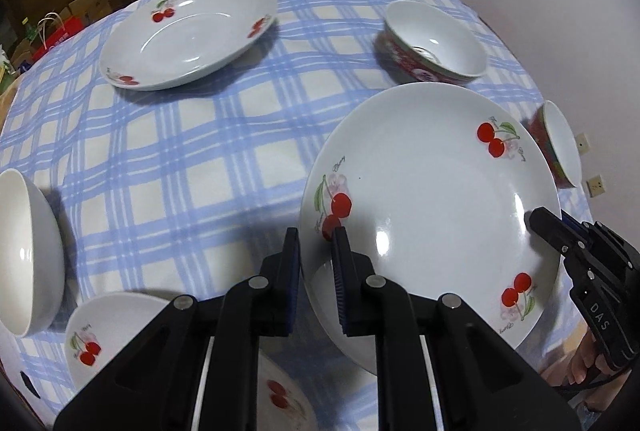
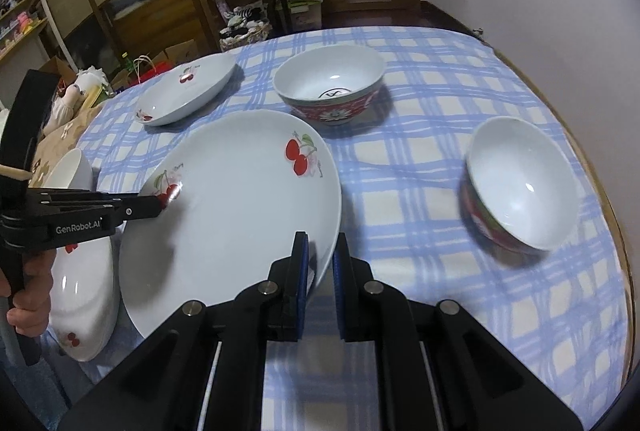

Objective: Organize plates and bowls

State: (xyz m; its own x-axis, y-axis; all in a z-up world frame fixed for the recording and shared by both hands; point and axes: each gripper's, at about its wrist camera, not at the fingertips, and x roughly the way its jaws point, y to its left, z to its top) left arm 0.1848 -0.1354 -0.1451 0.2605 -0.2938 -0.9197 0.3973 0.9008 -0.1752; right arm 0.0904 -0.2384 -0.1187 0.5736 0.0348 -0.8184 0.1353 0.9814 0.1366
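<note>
Both grippers hold one white cherry-print plate tilted above the blue checked tablecloth. My left gripper is shut on its left rim, and it shows from the side in the right wrist view. My right gripper is shut on the plate's right rim; it enters the left wrist view at the right edge. A second cherry plate lies at the far left. A third cherry plate lies under the left gripper.
Two red-patterned bowls stand on the cloth, one at the back and one on the right. A plain white bowl sits at the left edge. Shelves and clutter stand beyond the table.
</note>
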